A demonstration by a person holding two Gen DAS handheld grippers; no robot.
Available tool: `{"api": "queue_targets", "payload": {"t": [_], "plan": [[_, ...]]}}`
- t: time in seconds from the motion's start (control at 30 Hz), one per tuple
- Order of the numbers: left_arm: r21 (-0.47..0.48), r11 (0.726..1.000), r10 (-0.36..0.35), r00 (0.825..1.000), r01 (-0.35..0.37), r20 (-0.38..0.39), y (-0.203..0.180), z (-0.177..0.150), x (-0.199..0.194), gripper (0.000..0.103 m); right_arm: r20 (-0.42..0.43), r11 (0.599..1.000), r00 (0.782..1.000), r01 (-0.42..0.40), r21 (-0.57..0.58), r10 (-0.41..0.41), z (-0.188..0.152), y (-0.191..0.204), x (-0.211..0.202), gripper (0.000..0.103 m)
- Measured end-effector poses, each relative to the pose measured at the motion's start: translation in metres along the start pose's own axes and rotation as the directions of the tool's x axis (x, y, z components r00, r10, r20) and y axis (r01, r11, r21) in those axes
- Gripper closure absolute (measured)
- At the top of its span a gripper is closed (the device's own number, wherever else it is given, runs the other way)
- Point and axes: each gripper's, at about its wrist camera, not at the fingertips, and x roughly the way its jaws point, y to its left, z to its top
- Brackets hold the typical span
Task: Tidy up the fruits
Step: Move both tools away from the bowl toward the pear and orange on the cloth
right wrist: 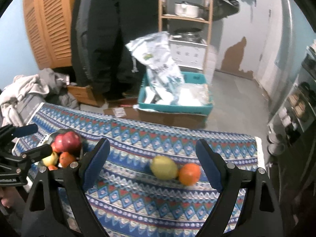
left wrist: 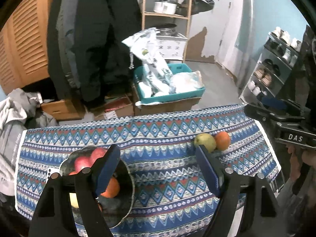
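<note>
Fruit left on the desk (right wrist: 138,207), a pear (right wrist: 163,167) touching an orange (right wrist: 189,173), lay at twelve o'clock from the right tool (right wrist: 153,163), nearer than the left tool (left wrist: 158,166); both gaped wide, empty.

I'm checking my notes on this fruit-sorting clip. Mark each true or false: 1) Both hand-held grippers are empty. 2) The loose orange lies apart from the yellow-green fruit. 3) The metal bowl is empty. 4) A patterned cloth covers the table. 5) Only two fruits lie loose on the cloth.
1) True: the left hand-held gripper and the right hand-held gripper stand open, holding nothing.
2) False: the orange touches the yellow-green fruit.
3) False: the metal bowl holds red apples and other fruit.
4) True: a blue patterned tablecloth.
5) True.
</note>
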Motion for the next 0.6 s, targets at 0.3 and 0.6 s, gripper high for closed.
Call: {"api": "queue_targets", "payload": {"t": [0.3,0.6], "plan": [[0.049,0.998,-0.042,0.998,0.044,-0.037,-0.038,0.005,0.021,0.022,-0.012,0.996,0.998,0.062,0.071,-0.061,-0.015,-0.047,-0.007,0.016],[0.104,0.992,-0.060,0.993,0.071,-0.100,-0.073,0.005,0.053,0.022,-0.062,0.988,0.993,0.106,0.114,-0.100,-0.033,-0.080,0.001,0.016]]}}
